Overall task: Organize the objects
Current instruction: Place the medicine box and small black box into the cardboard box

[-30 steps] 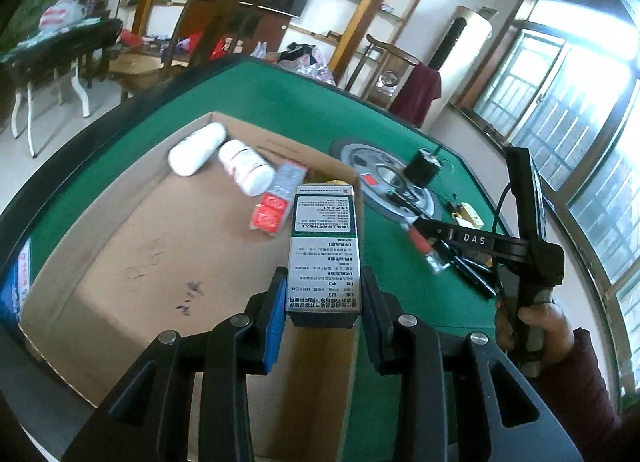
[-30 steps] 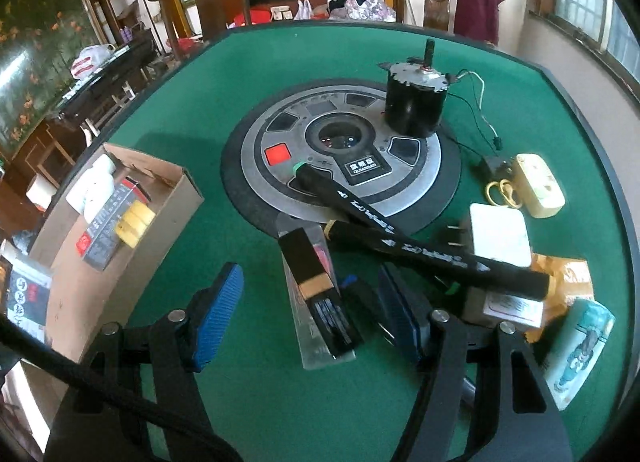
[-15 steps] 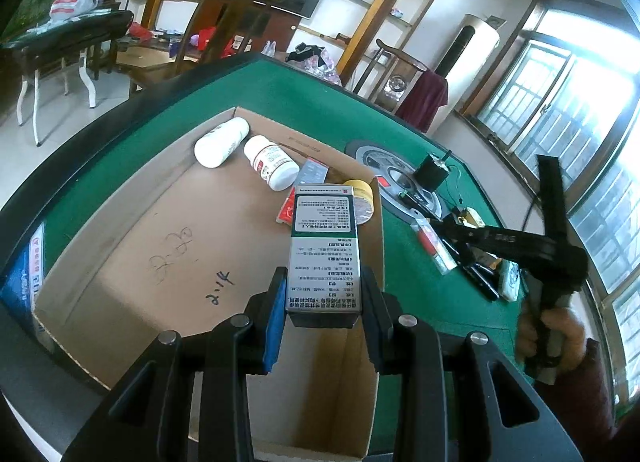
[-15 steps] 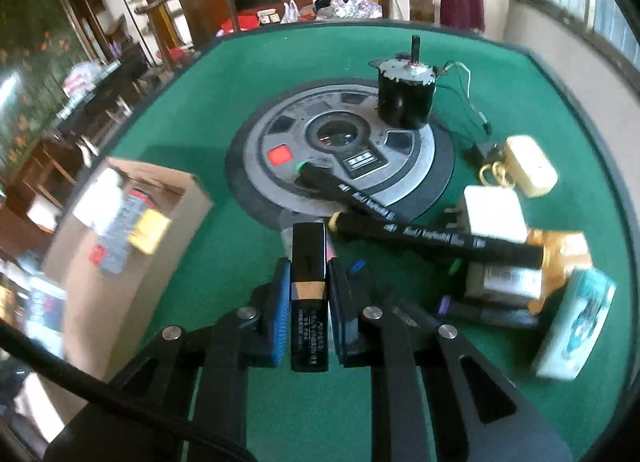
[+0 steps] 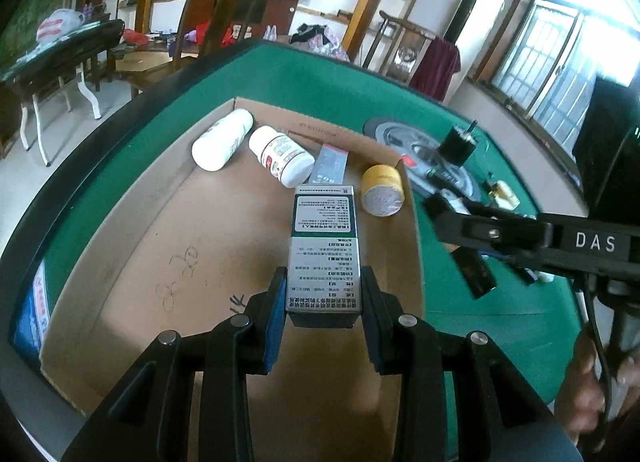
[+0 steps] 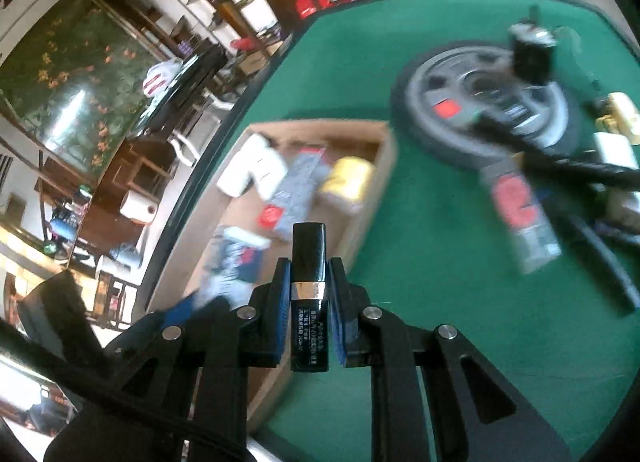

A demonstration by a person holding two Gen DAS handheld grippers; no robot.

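My left gripper (image 5: 324, 294) is shut on a silver and green medicine box (image 5: 324, 246) and holds it above the open cardboard box (image 5: 132, 246). In the cardboard box lie two white bottles (image 5: 222, 139), a grey sachet (image 5: 330, 163) and a yellow roll (image 5: 382, 189). My right gripper (image 6: 308, 294) is shut on a black tube with a silver band (image 6: 309, 294) and holds it above the green table by the cardboard box's right wall (image 6: 360, 217). The right gripper also shows in the left wrist view (image 5: 476, 262), right of the cardboard box.
A round grey disc with a red button (image 6: 480, 109) lies on the green table (image 6: 420, 282), with a black motor (image 6: 530, 57) on it. Black markers (image 6: 568, 165), a red-labelled pack (image 6: 520, 217) and small items lie at the right. Chairs and shelves stand beyond the table.
My right gripper closed on the black tube, lifted it off the table and swung left toward the cardboard box. My left gripper kept holding the medicine box over the cardboard box.
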